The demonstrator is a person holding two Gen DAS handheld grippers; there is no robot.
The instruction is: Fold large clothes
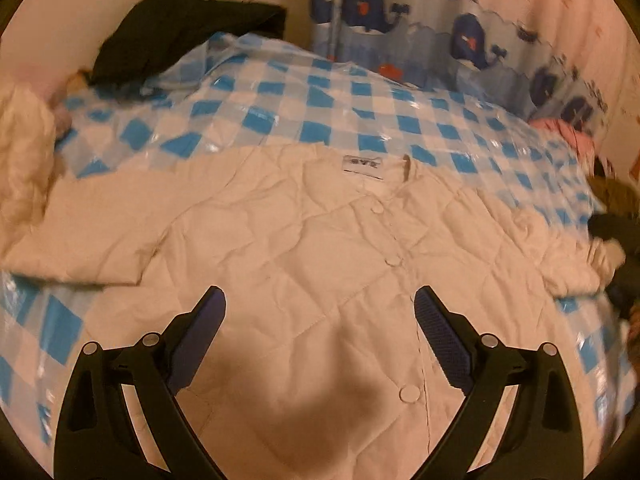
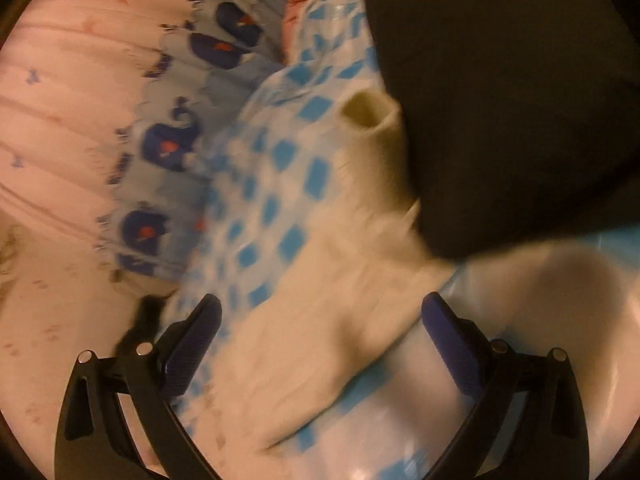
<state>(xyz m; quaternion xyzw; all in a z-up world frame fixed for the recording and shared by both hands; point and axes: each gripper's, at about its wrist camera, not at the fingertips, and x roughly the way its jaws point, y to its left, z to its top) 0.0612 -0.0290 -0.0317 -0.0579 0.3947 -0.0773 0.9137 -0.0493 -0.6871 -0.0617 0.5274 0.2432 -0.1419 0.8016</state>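
Your landmark is the cream quilted jacket [image 1: 304, 264], spread face up and buttoned over the blue-checked plastic sheet [image 1: 320, 96] that covers the bed. Beyond its collar hangs the whale-print curtain [image 1: 400, 4]; a dark garment [image 1: 176, 20] lies past its far left sleeve. Your left gripper [image 1: 320, 308] hovers over the jacket's lower front, fingers spread wide and holding nothing. Your right gripper [image 2: 320, 320], equally spread and empty, sits above the jacket's right sleeve [image 2: 344, 248], whose cuff [image 2: 366, 114] points away. You seem to be at the sleeve-folding step: next, close on that sleeve and carry it across the chest.
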